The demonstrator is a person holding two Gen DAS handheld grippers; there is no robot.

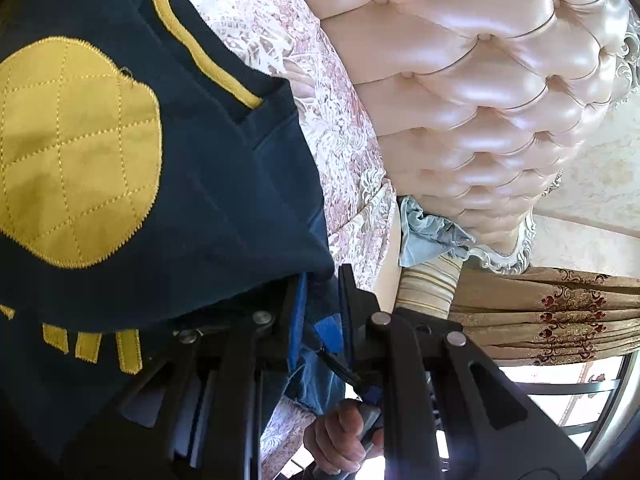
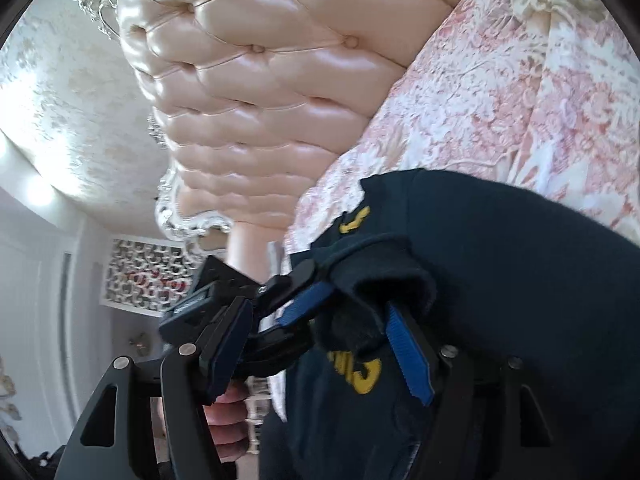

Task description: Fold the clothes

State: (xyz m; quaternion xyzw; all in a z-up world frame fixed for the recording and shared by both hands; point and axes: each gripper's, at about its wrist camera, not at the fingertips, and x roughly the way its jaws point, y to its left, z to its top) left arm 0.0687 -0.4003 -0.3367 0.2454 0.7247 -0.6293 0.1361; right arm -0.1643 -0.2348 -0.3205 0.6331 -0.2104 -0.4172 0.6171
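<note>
Navy fabric with yellow patches is filling the left wrist view: the garment (image 1: 224, 184) is hanging over the left gripper (image 1: 320, 300), whose fingers are pinching a fold of it. In the right wrist view the garment (image 2: 500, 240) is bunching at four o'clock, and the right gripper (image 2: 316, 320) is standing with fingers apart, cloth draped over the blue-padded one. Behind, the pink floral bedspread (image 2: 500, 100) is lying at two o'clock, the tufted headboard (image 1: 480, 80) at twelve, and gold curtains (image 1: 560, 312) at four.
</note>
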